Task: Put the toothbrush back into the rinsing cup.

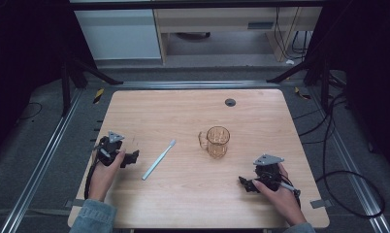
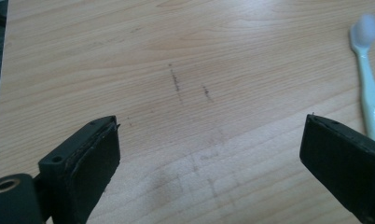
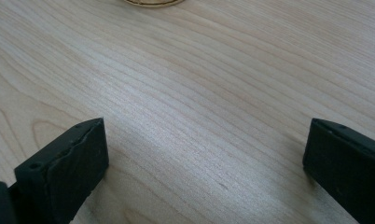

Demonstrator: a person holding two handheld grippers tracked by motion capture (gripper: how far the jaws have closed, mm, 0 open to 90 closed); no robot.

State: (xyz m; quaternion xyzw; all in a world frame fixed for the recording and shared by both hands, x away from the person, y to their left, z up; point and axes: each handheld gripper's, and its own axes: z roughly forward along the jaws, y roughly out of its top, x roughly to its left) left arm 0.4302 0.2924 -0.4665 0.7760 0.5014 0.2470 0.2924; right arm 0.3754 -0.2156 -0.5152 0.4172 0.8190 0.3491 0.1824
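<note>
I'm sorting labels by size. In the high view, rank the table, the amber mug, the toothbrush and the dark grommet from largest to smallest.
1. table
2. toothbrush, longest though thin
3. amber mug, shorter but bulkier, so these two are close
4. dark grommet

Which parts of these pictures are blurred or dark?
High view: surroundings dark, table evenly lit. Left gripper view: toothbrush head soft, out of focus; left tongs sharp. Right gripper view: wood grain clear, mild sheen; cup cut off at the top.
</note>
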